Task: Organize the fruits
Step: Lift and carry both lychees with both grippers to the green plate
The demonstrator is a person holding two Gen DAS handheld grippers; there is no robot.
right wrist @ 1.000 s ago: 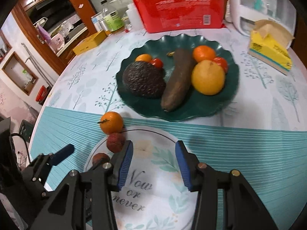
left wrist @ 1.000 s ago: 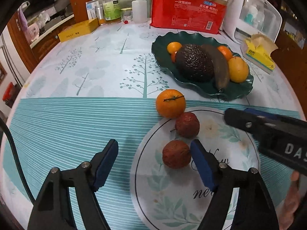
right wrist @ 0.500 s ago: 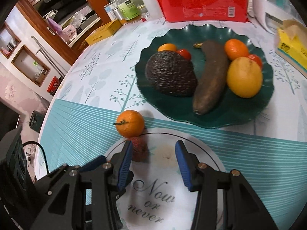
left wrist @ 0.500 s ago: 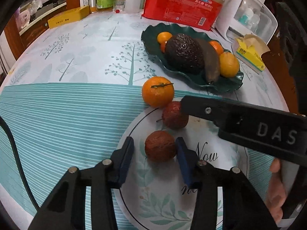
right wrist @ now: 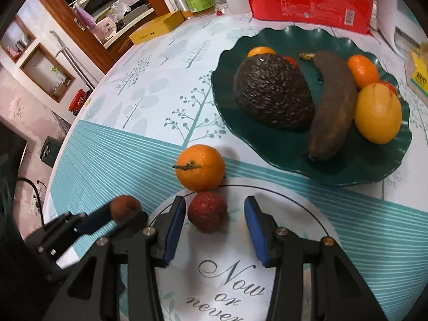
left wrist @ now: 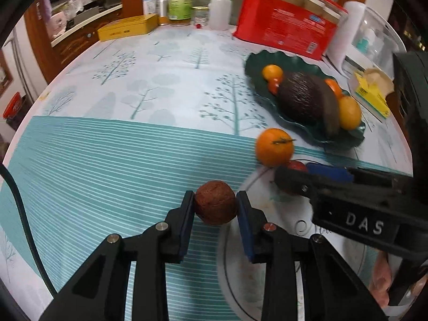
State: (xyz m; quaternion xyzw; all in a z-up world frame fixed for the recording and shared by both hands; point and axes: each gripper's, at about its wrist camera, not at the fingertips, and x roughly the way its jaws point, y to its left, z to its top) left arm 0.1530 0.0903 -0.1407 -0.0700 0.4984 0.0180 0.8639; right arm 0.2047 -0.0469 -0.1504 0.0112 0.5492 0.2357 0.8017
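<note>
My left gripper (left wrist: 215,203) is shut on a brown lychee (left wrist: 215,202) and holds it above the striped cloth; it also shows in the right wrist view (right wrist: 123,206). My right gripper (right wrist: 214,214) is open, its jaws either side of a red lychee (right wrist: 207,214) that rests on the round white mat (right wrist: 267,272). A tangerine (right wrist: 200,167) with a stem sits just beyond, touching the red lychee. The dark green plate (right wrist: 361,168) behind holds an avocado (right wrist: 272,95), a brown banana (right wrist: 333,107), a lemon (right wrist: 378,113) and small tangerines.
A red package (left wrist: 283,30), bottles (left wrist: 179,2), a yellow box (left wrist: 127,26) and a white appliance (left wrist: 371,40) line the table's far side. A yellow tissue pack (left wrist: 373,91) lies right of the plate. The right gripper's body (left wrist: 355,200) crosses the left wrist view.
My left gripper closed on the brown lychee and lifted it off the mat to the left. My right gripper moved forward until its jaws straddle the red lychee.
</note>
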